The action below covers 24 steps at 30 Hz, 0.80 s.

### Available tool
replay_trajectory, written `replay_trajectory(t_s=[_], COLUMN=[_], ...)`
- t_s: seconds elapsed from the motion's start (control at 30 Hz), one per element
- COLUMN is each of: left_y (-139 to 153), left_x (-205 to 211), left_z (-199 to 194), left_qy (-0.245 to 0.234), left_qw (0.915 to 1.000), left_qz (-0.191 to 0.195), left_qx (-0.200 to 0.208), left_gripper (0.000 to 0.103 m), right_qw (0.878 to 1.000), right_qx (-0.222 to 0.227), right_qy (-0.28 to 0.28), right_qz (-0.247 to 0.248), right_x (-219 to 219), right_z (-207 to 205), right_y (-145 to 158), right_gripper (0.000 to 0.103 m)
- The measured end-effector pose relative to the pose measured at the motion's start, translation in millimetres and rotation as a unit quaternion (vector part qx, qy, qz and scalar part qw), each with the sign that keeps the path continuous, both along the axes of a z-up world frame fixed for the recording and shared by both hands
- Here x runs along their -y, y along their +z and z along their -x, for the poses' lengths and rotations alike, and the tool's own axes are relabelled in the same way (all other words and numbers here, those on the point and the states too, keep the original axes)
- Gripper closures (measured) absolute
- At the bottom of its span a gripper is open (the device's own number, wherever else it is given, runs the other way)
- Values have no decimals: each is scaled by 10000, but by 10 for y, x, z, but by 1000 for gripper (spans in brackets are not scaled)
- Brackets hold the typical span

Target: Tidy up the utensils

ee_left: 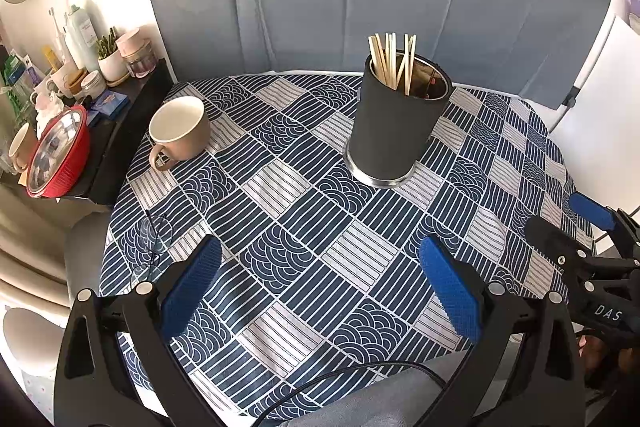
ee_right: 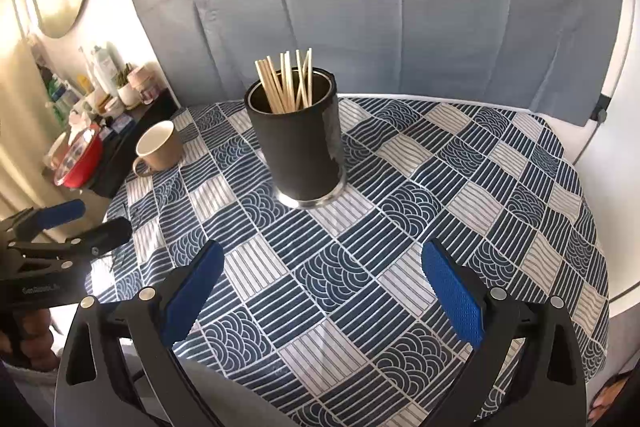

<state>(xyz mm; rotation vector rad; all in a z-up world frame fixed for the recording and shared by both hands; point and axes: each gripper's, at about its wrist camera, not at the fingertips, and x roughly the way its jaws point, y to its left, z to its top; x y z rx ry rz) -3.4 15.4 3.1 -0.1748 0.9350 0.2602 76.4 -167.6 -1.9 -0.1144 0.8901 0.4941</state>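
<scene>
Left gripper (ee_left: 320, 285), right gripper (ee_right: 322, 287): both wide apart, empty, above the table (ee_left: 280, 267). Chopsticks (ee_left: 394, 61): 1 o'clock, upright in black holder (ee_left: 396, 131). Light, stiff, thin, likely slippery; pinch protruding tops.

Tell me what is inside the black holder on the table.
The black holder has a bunch of wooden chopsticks standing in it, tops sticking out above the rim. Their lower ends and the holder's bottom are hidden by its wall.

A black holder (ee_left: 396, 131) of wooden chopsticks (ee_left: 394, 61) stands upright on a patterned tablecloth (ee_left: 304, 227); a beige mug (ee_left: 180, 131) sits well apart. The left gripper (ee_left: 320, 287) hovers with jaws wide apart, empty.
</scene>
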Motion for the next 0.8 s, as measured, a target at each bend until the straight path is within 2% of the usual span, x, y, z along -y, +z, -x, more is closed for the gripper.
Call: replay_trajectory(t_s=[0.8], left_y=[-33], left_x=[-8], left_z=[-8], left_qy=[39], left_qw=[9999], left_qz=[67], left_qx=[-84], left_gripper=[6], right_qw=[10000], right_qx=[-85], right_qy=[38], right_qz=[13], right_x=[14], right_z=[-23], right_y=[-23], right_gripper=[8])
